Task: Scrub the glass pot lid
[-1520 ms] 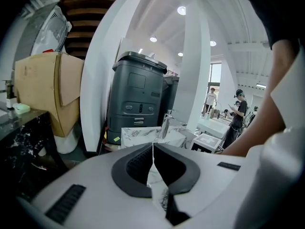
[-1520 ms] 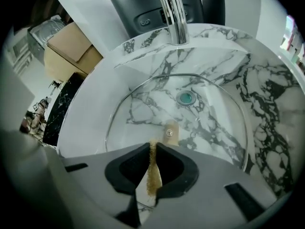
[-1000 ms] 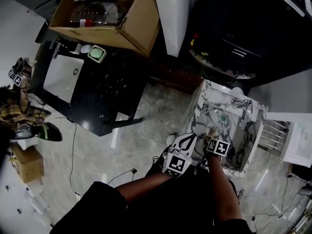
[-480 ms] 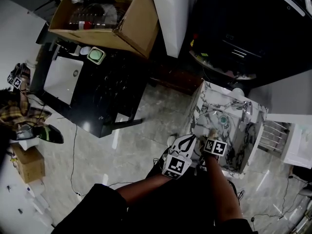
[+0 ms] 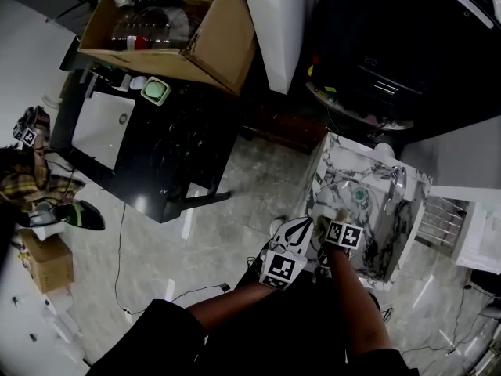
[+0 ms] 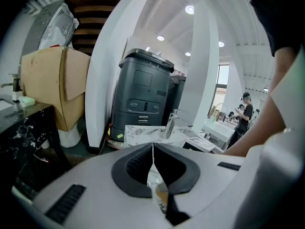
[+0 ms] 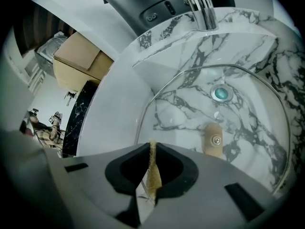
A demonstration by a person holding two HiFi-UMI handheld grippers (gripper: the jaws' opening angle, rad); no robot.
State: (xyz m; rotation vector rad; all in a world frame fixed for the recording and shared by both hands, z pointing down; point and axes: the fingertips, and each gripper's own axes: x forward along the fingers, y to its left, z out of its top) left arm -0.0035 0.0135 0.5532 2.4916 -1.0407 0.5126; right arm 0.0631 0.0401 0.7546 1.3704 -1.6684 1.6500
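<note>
Clear glossy glass pot lid (image 7: 190, 109) with thin bright metal rim, pale wooden knob (image 7: 213, 140) at its centre, coarse tan fibrous scrub pad (image 7: 152, 175) in the right gripper (image 7: 151, 146) and its matt black jaws, polished veined-marble sink (image 7: 248, 37), chrome tap (image 7: 202, 6) at 12 o'clock

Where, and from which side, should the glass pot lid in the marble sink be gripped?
Pinch the metal rim at the near-left edge, coming from the person's side. The glass pot lid seems to lie inside-up: a screw head shows on its tan handle, so the handle is probably beneath the glass. The right gripper is shut on a scrub pad.
</note>
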